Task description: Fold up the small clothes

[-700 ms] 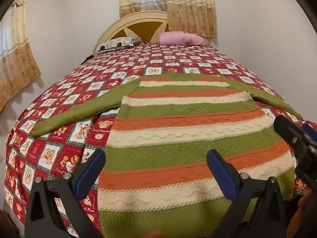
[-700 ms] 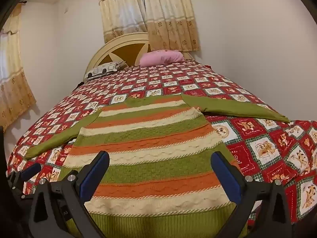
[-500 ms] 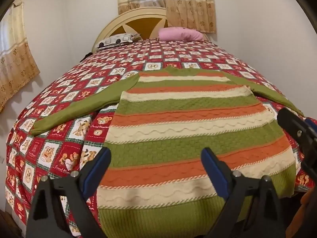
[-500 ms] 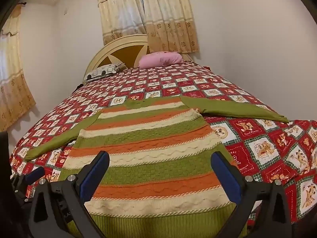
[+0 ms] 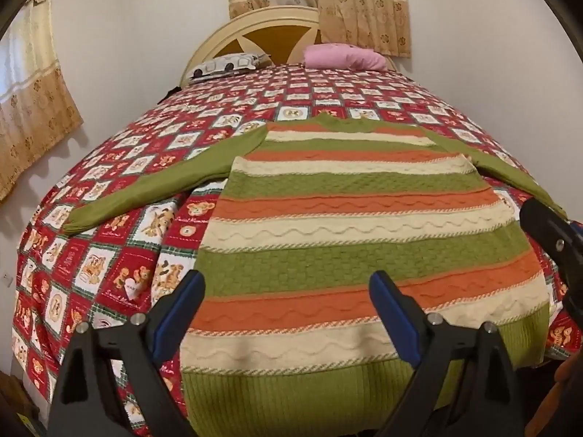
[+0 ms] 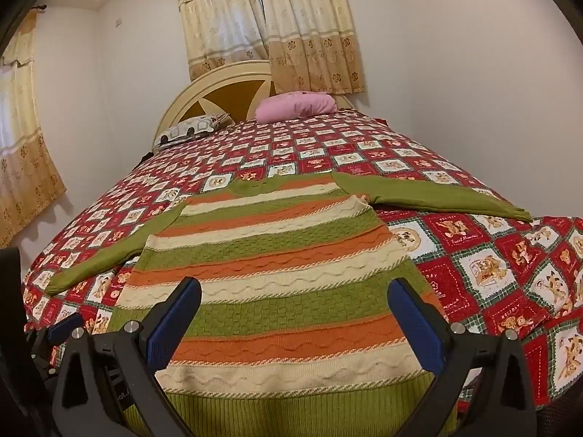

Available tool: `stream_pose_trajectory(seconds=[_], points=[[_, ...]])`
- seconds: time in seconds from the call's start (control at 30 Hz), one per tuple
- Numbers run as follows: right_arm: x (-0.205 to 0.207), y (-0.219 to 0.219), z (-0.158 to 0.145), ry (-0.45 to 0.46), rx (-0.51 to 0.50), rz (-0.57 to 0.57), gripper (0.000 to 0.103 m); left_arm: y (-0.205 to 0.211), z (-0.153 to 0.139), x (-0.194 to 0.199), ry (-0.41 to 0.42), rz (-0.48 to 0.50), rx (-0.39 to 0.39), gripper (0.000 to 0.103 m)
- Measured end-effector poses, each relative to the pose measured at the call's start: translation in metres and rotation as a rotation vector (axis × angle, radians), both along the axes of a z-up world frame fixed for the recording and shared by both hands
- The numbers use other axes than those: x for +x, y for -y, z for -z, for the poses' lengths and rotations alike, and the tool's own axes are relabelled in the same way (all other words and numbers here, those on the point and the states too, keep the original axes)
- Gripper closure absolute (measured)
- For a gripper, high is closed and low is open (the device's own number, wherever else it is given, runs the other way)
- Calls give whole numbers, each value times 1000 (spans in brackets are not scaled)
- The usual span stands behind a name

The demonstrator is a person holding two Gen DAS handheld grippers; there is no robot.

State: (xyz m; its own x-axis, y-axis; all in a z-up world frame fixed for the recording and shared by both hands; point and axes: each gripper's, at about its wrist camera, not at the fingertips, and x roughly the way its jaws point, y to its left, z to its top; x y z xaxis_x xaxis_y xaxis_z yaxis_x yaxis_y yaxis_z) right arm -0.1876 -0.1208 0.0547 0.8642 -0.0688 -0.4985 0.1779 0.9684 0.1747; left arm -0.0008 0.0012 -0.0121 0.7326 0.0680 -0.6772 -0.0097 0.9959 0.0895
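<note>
A knit sweater (image 5: 346, 225) (image 6: 273, 255) striped green, orange and cream lies flat on the bed, neck far, ribbed green hem (image 5: 309, 389) at the near edge. Both green sleeves are spread outward: the left sleeve (image 5: 153, 189) and the right sleeve (image 6: 437, 196). My left gripper (image 5: 286, 291) hovers open above the lower left part of the sweater, nothing between its blue pads. My right gripper (image 6: 295, 295) hovers open over the lower middle, also holding nothing. Each gripper shows at the edge of the other's view: the right gripper (image 5: 550, 233), the left gripper (image 6: 62, 327).
The bed has a red patchwork cover (image 5: 109, 273) with bear pictures. A pink pillow (image 5: 346, 56) and a white patterned pillow (image 5: 226, 65) lie by the cream headboard (image 5: 269, 32). Walls stand close on both sides, with curtains (image 5: 36, 127) at left and behind.
The left gripper's fingers have drawn slightly closer together, and its view has dipped a little toward the sweater. The right gripper's view is almost the same. The sweater has not moved.
</note>
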Motion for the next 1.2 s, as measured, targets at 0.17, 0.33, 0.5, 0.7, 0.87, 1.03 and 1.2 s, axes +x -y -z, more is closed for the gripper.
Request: stream_pose_trajectory(seconds=[0.17, 0.33, 0.5, 0.7, 0.87, 1.03, 1.2], points=[[-2, 0, 3, 6, 7, 8, 1, 3, -2, -5, 14, -4, 1, 10], [-2, 0, 3, 8, 10, 10, 1, 6, 1, -9, -1, 7, 3, 14], [-3, 3, 1, 14, 13, 15, 1, 11, -1, -16, 19, 33, -18, 14], [-3, 4, 0, 15, 14, 15, 1, 9, -1, -13, 13, 34, -36, 14], [-3, 2, 1, 10, 14, 12, 1, 8, -2, -13, 16, 47, -46, 14], [-3, 0, 2, 4, 11, 9, 1, 11, -2, -13, 15, 55, -34, 13], [-2, -1, 3, 0, 12, 9, 1, 10, -2, -13, 15, 50, -39, 13]])
